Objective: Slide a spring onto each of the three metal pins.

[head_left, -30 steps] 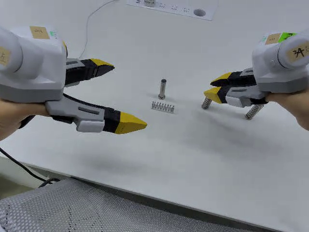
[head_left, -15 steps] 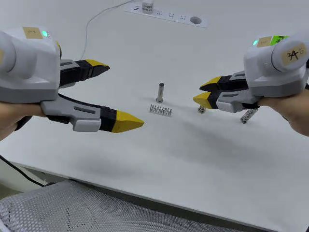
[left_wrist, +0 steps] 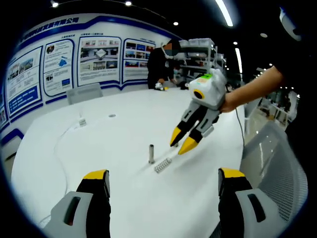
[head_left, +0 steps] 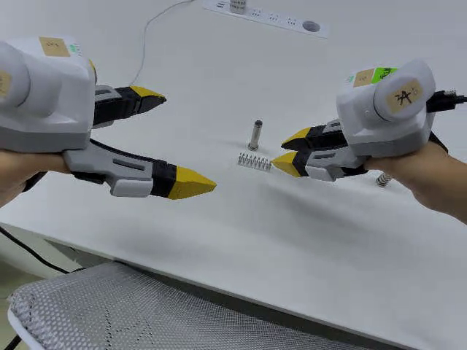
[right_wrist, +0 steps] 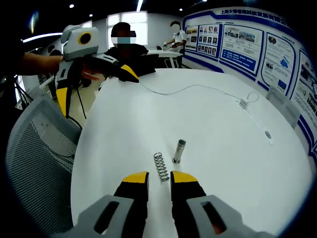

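Moving in from the right over the past second, the right gripper [head_left: 290, 151] is now hanging just beside the loose spring [head_left: 254, 161]. At far left, the left gripper [head_left: 171, 138] is hovering well apart from it, jaws spread wide, gripping nothing. The spring is lying flat on the white table [head_left: 241, 240], just in front of the upright bare pin [head_left: 255, 135]. The right gripper's jaws are standing narrowly parted and empty, tips nearly touching the spring's end. A spring-wrapped pin [head_left: 383, 179] is peeking out by the right hand [head_left: 419, 164].

Your left gripper [head_left: 189, 141] and right gripper [head_left: 281, 152] show yellow tips on black-and-grey jaws; the spring [head_left: 254, 161] and pin [head_left: 256, 135] are silvery grey on your white counter [head_left: 255, 233].
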A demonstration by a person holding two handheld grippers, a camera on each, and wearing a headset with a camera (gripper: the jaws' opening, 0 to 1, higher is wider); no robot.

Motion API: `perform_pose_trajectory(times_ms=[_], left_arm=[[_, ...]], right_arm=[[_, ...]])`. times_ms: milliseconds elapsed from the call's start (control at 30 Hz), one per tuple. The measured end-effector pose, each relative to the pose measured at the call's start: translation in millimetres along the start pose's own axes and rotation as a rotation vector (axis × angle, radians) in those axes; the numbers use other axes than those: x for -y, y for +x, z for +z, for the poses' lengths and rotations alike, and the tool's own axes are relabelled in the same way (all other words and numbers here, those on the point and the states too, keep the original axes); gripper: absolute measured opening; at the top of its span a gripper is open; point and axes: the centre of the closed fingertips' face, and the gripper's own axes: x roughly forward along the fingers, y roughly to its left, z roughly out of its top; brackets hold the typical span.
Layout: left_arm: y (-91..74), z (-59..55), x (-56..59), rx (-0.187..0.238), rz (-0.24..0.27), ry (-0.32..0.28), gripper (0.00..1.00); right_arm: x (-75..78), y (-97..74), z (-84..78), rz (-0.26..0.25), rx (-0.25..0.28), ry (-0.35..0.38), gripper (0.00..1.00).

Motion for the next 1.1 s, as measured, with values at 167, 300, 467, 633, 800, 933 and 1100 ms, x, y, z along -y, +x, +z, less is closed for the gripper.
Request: perform_pose_trajectory(times_ms=[167, 300, 467, 633, 800, 933, 1100], left_arm=[[0.1, -1.5, 0.5, -0.001, 0.002, -0.003, 0.92], [1.2, -1.4, -0.3, -0.001, 0.001, 0.001, 0.92], [2.2, -4.0, -3.9, 0.0, 0.004, -0.012, 0.92], [3.5, -7.3, -4.3, -0.011, 0.0, -0.021, 0.92], [5.9, -7.7, -7.2, -0.013, -0.004, -0.025, 0.92], [8.6, -6.2, -8.2, -0.023, -0.013, -0.014, 0.91], [10.7, -1.1, -5.2, -0.018, -0.026, -0.005, 0.91]], right_arm=[[0.8, 18.3, -10.7, -0.02, -0.063, -0.04, 0.17], [2.0, 31.0, -17.4, -0.01, -0.078, -0.037, 0.17], [4.9, 36.1, -19.0, -0.006, -0.097, -0.043, 0.17], [8.9, 39.5, -23.1, 0.0, -0.116, -0.03, 0.17], [8.2, 39.0, -27.5, 0.008, -0.128, 0.016, 0.16], [4.7, 39.4, -26.9, 0.022, -0.122, 0.027, 0.13], [3.7, 39.1, -26.9, 0.007, -0.131, 0.019, 0.11]])
